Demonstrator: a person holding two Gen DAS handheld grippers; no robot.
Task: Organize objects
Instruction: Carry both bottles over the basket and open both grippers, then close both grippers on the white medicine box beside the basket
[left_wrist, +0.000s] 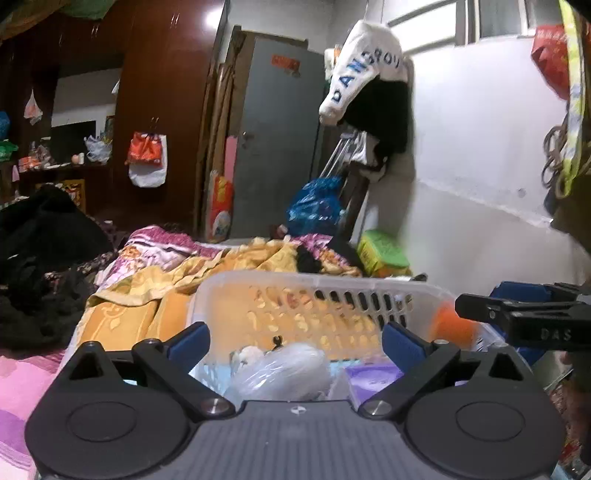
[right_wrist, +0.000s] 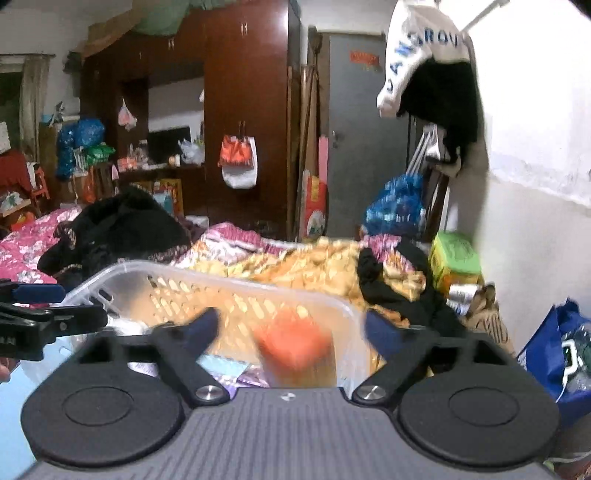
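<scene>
A translucent slotted plastic basket (left_wrist: 314, 280) (right_wrist: 221, 280) sits on the bed right in front of both grippers. My left gripper (left_wrist: 295, 332) stands open above its near side, over a knotted clear plastic bag (left_wrist: 284, 369) and a purple packet (left_wrist: 373, 373) lying inside. Neither pad touches them. My right gripper (right_wrist: 293, 323) is open too. A blurred orange object (right_wrist: 295, 339) (left_wrist: 450, 325) shows between its fingers, inside the basket's right end and apart from both pads. Each gripper shows at the edge of the other's view: the right gripper (left_wrist: 480, 299) and the left gripper (right_wrist: 70, 304).
A yellow patterned blanket (left_wrist: 155, 284) lies crumpled behind the basket. A heap of black clothes (left_wrist: 44, 266) is on the left of the bed. A green box (right_wrist: 454, 258) and a blue bag (right_wrist: 554, 354) stand by the white wall on the right.
</scene>
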